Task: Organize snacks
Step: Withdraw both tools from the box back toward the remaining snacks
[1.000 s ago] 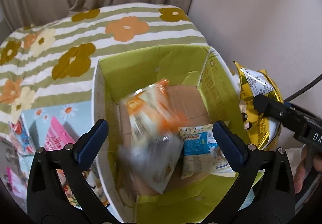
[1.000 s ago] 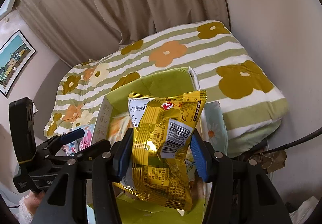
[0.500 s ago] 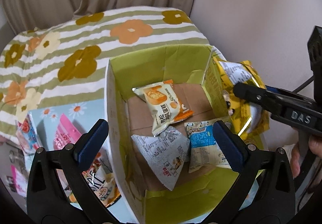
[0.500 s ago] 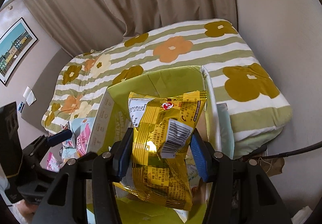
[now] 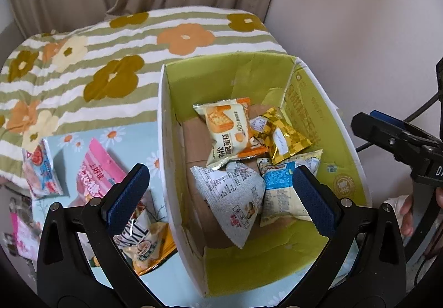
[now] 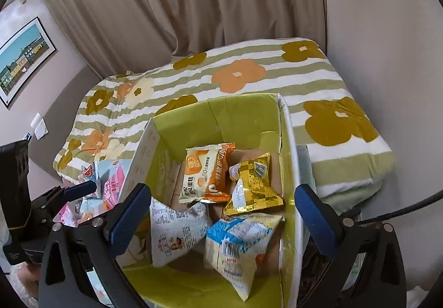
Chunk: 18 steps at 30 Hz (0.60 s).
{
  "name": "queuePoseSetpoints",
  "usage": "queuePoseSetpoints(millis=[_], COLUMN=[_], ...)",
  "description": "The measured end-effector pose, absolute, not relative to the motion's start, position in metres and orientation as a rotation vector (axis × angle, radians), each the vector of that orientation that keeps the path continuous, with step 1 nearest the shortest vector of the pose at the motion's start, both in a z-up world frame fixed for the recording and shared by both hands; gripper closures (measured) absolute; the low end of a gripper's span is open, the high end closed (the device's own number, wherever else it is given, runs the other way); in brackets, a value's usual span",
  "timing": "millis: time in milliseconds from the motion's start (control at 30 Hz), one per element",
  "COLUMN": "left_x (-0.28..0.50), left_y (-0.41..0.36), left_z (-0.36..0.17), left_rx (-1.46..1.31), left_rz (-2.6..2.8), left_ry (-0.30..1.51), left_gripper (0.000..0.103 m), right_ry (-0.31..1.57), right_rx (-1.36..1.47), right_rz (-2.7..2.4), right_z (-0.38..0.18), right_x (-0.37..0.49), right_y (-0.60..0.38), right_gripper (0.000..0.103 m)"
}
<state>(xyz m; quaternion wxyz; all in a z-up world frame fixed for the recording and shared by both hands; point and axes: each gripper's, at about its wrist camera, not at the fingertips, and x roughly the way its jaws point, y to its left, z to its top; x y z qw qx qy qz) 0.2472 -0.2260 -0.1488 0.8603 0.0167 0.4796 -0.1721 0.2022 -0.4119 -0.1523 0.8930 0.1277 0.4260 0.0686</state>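
- Your right gripper [image 6: 221, 222] had its blue pads spread wide with nothing between them, hovering above the green box [image 6: 288, 147].
- Your left gripper [image 5: 218, 194] was likewise spread and empty, over the box's left wall.
- Inside the box, the gold packet [image 6: 253, 186] lay against the right wall, partly on top of the orange-and-white cake packet [image 6: 206, 172]; nearer you sat a white packet [image 6: 177, 233] printed with small text and a blue-and-cream packet [image 6: 238, 241].
- Left of the box, on the daisy cloth [image 5: 138, 139], snacks waited: a pink packet [image 5: 97, 172], a blue-and-red one [image 5: 41, 172] and a cream-and-orange one [image 5: 146, 244] under your left fingers.
- The likely risk was the box's thin left wall: a low sweep across it could have pushed the box sideways or folded the wall in.
- Slippery, air-filled packets could have slid out of a shallow pinch, and those piled ones could have shifted when the next landed.
- Readable writing was scarce: "50%" on the cake packet beside Chinese characters, and a barcode on the gold one; the rest was too small to make out.
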Motion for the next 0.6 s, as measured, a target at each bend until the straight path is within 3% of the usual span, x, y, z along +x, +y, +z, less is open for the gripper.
queuePoseSetpoints(millis=[600], left_x=[0.173], left_y=[-0.162], left_z=[-0.097], left_rx=[0.026], left_rz=[-0.161], left_ry=[0.861], left_gripper=[0.001], right_ry=[0.746], right_rx=[0.155], right_rz=[0.330], right_z=[-0.101], right_x=[0.161], right_y=[-0.349], right_gripper=[0.000])
